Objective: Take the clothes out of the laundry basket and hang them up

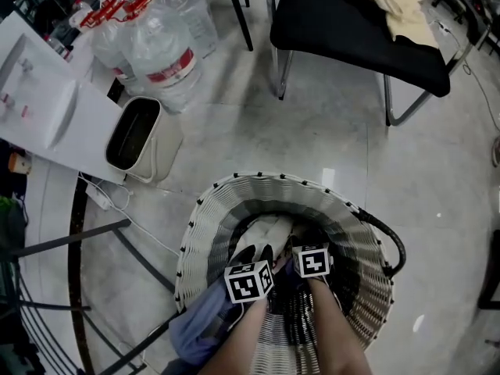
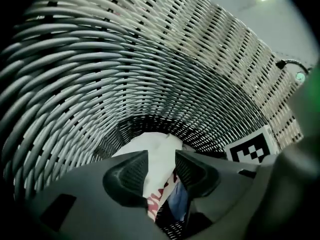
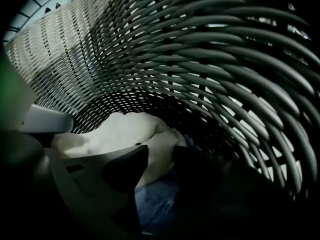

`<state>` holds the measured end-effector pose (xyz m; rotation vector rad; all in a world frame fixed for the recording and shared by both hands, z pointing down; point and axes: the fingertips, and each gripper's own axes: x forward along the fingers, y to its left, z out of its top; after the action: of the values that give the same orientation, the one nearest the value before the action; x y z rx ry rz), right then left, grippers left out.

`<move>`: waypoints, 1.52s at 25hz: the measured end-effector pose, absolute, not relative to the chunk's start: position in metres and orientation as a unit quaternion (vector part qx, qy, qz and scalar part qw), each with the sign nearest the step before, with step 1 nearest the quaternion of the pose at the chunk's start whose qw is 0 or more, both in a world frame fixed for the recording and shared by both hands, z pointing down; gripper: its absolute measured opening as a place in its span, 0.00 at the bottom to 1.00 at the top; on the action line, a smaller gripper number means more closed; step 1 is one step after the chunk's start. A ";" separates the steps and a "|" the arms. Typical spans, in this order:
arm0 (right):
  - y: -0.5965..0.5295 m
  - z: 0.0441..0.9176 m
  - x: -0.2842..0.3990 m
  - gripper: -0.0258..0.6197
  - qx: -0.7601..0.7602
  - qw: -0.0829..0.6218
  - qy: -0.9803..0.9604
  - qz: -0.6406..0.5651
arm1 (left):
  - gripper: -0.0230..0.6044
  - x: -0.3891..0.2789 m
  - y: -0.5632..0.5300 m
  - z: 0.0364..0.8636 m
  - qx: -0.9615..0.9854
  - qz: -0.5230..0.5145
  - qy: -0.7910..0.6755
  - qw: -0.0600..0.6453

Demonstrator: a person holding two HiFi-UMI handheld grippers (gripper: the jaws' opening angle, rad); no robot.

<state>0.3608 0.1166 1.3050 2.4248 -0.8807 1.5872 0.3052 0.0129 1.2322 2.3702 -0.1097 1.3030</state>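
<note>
A round wicker laundry basket (image 1: 234,182) stands on the floor, and both grippers reach down into it side by side. My left gripper (image 1: 256,254) hovers over a white garment (image 1: 269,229) at the bottom. In the left gripper view, the left gripper (image 2: 161,156) is open, and the white cloth with red print (image 2: 152,144) shows in the gap between its jaws. My right gripper (image 1: 301,246) is open too; in its own view the right gripper (image 3: 160,151) frames cream-white cloth (image 3: 120,129) lying over blue cloth (image 3: 155,204). A blue-grey garment (image 1: 199,326) hangs over the basket's near left rim.
A black chair (image 1: 351,30) with a cream garment (image 1: 391,2) on it stands beyond the basket. Large water bottles (image 1: 160,45), a small white bin (image 1: 137,135) and a white table (image 1: 47,108) are at the far left. A dark metal frame (image 1: 78,241) and a cable (image 1: 101,198) lie at the left.
</note>
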 end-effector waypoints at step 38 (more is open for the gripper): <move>0.082 0.764 0.338 0.07 0.863 -0.036 -0.394 0.314 | 0.29 0.271 0.011 0.839 0.882 0.398 -0.039 0.248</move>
<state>0.3377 0.0818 0.7643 2.7754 -1.2660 1.0080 0.2709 0.0109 0.8387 2.4036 -0.1071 1.0851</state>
